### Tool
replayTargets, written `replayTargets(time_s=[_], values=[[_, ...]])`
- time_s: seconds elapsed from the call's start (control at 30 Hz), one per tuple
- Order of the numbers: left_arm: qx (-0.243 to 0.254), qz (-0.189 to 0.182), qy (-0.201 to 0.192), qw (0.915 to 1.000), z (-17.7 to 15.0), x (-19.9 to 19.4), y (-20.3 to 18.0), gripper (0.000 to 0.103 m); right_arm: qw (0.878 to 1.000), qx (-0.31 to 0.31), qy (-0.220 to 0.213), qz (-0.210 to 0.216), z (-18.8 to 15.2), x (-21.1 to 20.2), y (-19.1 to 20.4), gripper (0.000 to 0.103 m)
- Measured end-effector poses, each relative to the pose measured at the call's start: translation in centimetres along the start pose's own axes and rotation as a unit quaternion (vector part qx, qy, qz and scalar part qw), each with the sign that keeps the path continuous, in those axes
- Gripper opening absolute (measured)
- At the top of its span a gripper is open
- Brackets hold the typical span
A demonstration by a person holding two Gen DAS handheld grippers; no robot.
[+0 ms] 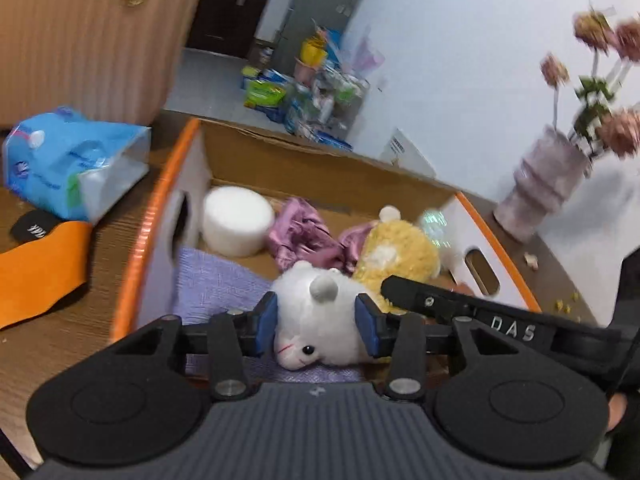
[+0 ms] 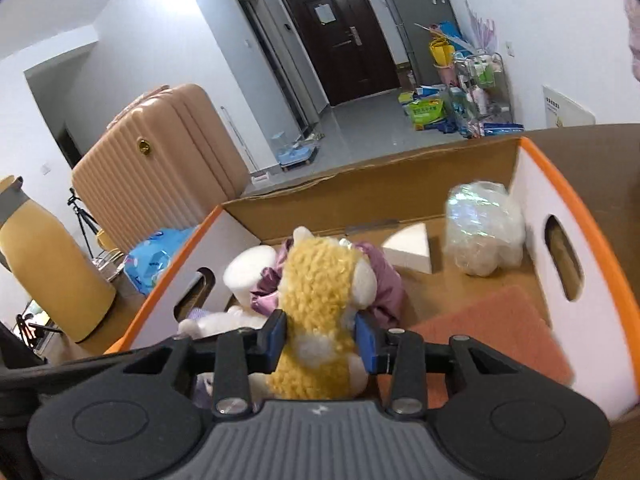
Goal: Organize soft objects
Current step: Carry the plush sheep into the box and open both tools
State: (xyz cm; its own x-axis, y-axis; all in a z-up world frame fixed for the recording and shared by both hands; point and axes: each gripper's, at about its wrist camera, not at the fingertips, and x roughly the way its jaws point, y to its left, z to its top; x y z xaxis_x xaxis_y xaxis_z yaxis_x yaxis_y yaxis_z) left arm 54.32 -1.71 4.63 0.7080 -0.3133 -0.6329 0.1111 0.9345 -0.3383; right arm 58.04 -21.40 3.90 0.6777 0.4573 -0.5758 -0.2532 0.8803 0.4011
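Now the left gripper (image 1: 317,322) has its blue pads (image 1: 266,322) pinching a white plush (image 1: 316,320) by the head, one pad on each side. The plush is turned over: its face points back toward the camera and down, its grey horn (image 1: 325,288) pointing away past the fingertips, long axis running along the fingers. It hangs just above a lilac cloth (image 1: 212,284) inside the box (image 1: 160,216).

Over on the right gripper (image 2: 321,340), the pads (image 2: 276,340) are clamped on a yellow plush (image 2: 320,300) at its waist. It stands upright, long axis vertical, its back to the camera and its head above the fingertips.

Beyond the fingers, inside the cardboard box, sit a white foam cylinder (image 2: 248,268), a purple satin bundle (image 2: 384,280), a foam wedge (image 2: 410,250) and a clear bag (image 2: 482,228); an orange pad (image 2: 488,332) lies to the right of the pads. The box rests on a wooden table (image 1: 80,320). Left of it lie a blue tissue pack (image 1: 68,160) and a tan suitcase (image 2: 160,176); right, a vase of flowers (image 1: 548,188). Behind, a grey floor and dark door (image 2: 340,36).
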Motion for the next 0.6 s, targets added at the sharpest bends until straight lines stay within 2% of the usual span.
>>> replayTargets(time_s=[0.13,0.3,0.37,0.4,0.53,0.6], values=[[-0.002,0.004,0.025,0.9997,0.4,1.1,-0.9,0.041,0.998,-0.035,0.012,-0.047,0.0,-0.7,0.8,0.036],[-0.002,0.011,0.017,0.9998,0.3,0.8,-0.4,0.047,0.999,-0.036,0.024,-0.032,0.9,-0.1,0.2,0.043],[-0.005,0.012,0.005,0.9999,0.5,-0.6,-0.4,0.057,0.998,-0.049,0.021,-0.043,1.2,-0.9,0.7,0.047],[0.0,0.011,-0.007,0.9999,0.7,-1.7,-0.4,0.058,0.997,-0.054,0.01,-0.049,1.3,-1.8,1.0,0.048],[0.017,0.017,-0.046,0.9987,1.5,-6.3,-0.9,0.058,0.996,-0.062,-0.027,-0.05,2.3,-6.2,2.4,0.053],[0.029,0.023,-0.065,0.9972,1.5,-9.0,-1.2,0.059,0.994,-0.079,-0.044,-0.056,2.4,-8.9,3.2,0.059]])
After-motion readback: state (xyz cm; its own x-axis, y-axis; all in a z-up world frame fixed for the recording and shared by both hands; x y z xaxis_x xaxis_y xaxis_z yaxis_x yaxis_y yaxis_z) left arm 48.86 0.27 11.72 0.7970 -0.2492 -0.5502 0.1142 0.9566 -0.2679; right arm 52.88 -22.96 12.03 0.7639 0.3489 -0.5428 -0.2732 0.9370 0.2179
